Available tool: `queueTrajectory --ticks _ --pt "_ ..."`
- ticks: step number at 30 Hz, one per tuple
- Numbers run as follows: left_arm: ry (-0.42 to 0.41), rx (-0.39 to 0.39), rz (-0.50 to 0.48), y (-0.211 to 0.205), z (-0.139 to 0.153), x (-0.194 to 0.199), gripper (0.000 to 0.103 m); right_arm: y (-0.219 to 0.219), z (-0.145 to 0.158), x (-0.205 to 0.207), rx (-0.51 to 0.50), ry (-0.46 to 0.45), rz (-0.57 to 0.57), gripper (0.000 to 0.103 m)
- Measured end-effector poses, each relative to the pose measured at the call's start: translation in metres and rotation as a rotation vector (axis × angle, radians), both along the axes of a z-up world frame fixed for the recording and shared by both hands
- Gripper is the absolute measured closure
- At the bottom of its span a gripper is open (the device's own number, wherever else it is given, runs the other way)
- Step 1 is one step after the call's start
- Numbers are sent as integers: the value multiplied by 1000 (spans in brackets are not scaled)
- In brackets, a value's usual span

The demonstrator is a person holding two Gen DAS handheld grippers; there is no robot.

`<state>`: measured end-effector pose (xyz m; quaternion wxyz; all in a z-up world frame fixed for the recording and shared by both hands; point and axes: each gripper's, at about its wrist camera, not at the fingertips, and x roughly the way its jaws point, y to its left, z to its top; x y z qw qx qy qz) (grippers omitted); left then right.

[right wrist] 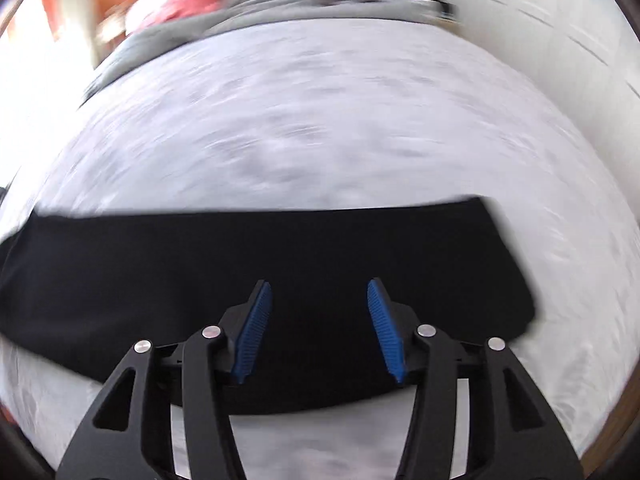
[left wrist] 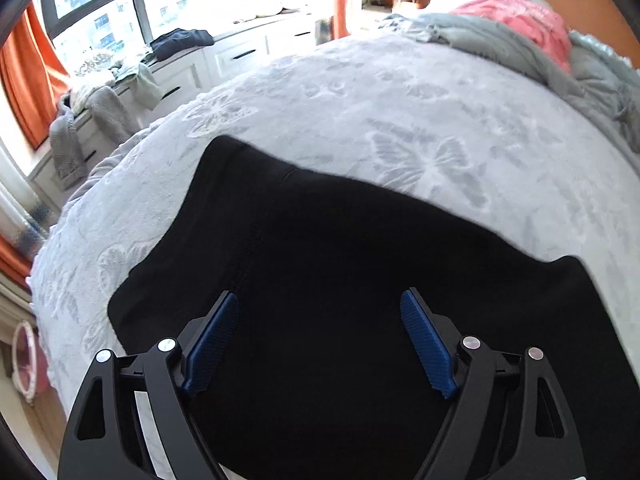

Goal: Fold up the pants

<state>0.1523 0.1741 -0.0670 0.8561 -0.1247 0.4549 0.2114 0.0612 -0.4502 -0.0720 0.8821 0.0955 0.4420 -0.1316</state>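
Note:
Black pants (left wrist: 340, 260) lie flat on a light grey bedspread with a butterfly pattern (left wrist: 360, 100). In the left wrist view they fill the lower middle, with a seam running toward the left finger. My left gripper (left wrist: 320, 304) is open and empty, hovering over the pants. In the right wrist view the pants (right wrist: 200, 264) form a wide dark band across the bedspread (right wrist: 320, 120), ending at the right. My right gripper (right wrist: 320, 292) is open and empty above that band. The right wrist view is motion-blurred.
A pink blanket (left wrist: 520, 20) and a grey throw (left wrist: 500, 48) lie at the head of the bed. White window-seat drawers (left wrist: 224, 60) with piled clothes (left wrist: 120, 76) stand left of the bed. Orange curtains (left wrist: 28, 76) hang at the window. A white wardrobe (right wrist: 540, 40) stands on the right.

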Motion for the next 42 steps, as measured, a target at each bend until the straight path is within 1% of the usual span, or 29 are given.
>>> queueTrajectory --ticks 3,6,9,11,12,13,14,15,17,19,20,21,23,24,25,27,28,29,30,32,33,34,35,36,37,38,39,41,42 --pt "-77 -59 -89 -35 21 -10 21 -62 7 -34 83 -70 -166 54" --pt "-78 -54 -203 -82 24 -21 18 -106 -2 -49 130 -68 -248 52" --pt "-22 -94 -328 -130 13 -27 18 -130 -21 -55 222 -52 -240 52" --pt "7 -138 -413 -160 6 -27 18 -132 -28 -47 223 -46 -209 52" --pt "15 -132 -443 -173 4 -27 18 -127 -31 -40 208 -36 -183 53" --pt "17 -108 -467 -184 1 -28 18 -120 -32 -37 186 -25 -162 62" --pt "15 -76 -483 -193 0 -29 18 -115 -32 -32 138 -7 -153 89" --pt "11 -42 -493 -199 -2 -30 18 -111 -29 -28 114 -13 -145 91" --pt "12 12 -508 -205 -5 -30 18 -112 -4 -32 56 -88 -160 93" --pt "12 20 -501 -201 -6 -28 18 -122 12 -38 5 -141 -195 94" --pt "10 10 -494 -199 -6 -27 18 -130 6 -37 -41 -99 -226 103" --pt "10 0 -486 -197 -7 -25 18 -142 -9 -35 -73 -37 -271 103" --pt "19 -9 -479 -193 -10 -22 18 -168 -42 -43 71 33 -334 103" --pt "29 -6 -478 -191 -12 -21 18 -176 -42 -51 140 -6 -360 103" --pt "38 -3 -473 -190 -14 -20 18 -177 -34 -55 152 -27 -375 101" --pt "43 -10 -458 -186 -14 -20 18 -165 -4 -60 117 -118 -337 94" --pt "42 -21 -448 -184 -14 -19 18 -156 7 -59 123 -152 -298 72" --pt "38 -36 -442 -183 -13 -19 18 -146 13 -56 132 -176 -262 35" --pt "34 -47 -438 -182 -13 -18 18 -137 14 -50 127 -181 -231 22" --pt "30 -46 -440 -183 -13 -20 18 -122 3 -32 94 -116 -180 21" --pt "31 -39 -444 -183 -13 -21 18 -116 -5 -24 88 -82 -164 23" --pt "32 -35 -446 -184 -13 -22 18 -112 -16 -17 86 -48 -150 35" --pt "33 -36 -449 -185 -13 -23 18 -108 -28 -9 78 -3 -134 52" --pt "35 -39 -451 -185 -12 -23 18 -104 -37 -5 47 33 -140 57" --pt "32 -43 -450 -184 -11 -22 18 -99 -39 -4 17 25 -133 65" --pt "26 -47 -448 -183 -10 -22 18 -95 -35 -3 -2 29 -118 93" --pt "21 -48 -443 -181 -8 -21 18 -92 -28 -3 -18 20 -116 93" --pt "18 -61 -434 -177 -6 -19 18 -90 -9 -8 -114 -24 -132 93" --pt "17 -71 -427 -174 -5 -19 18 -96 -8 -10 -118 -36 -149 93"
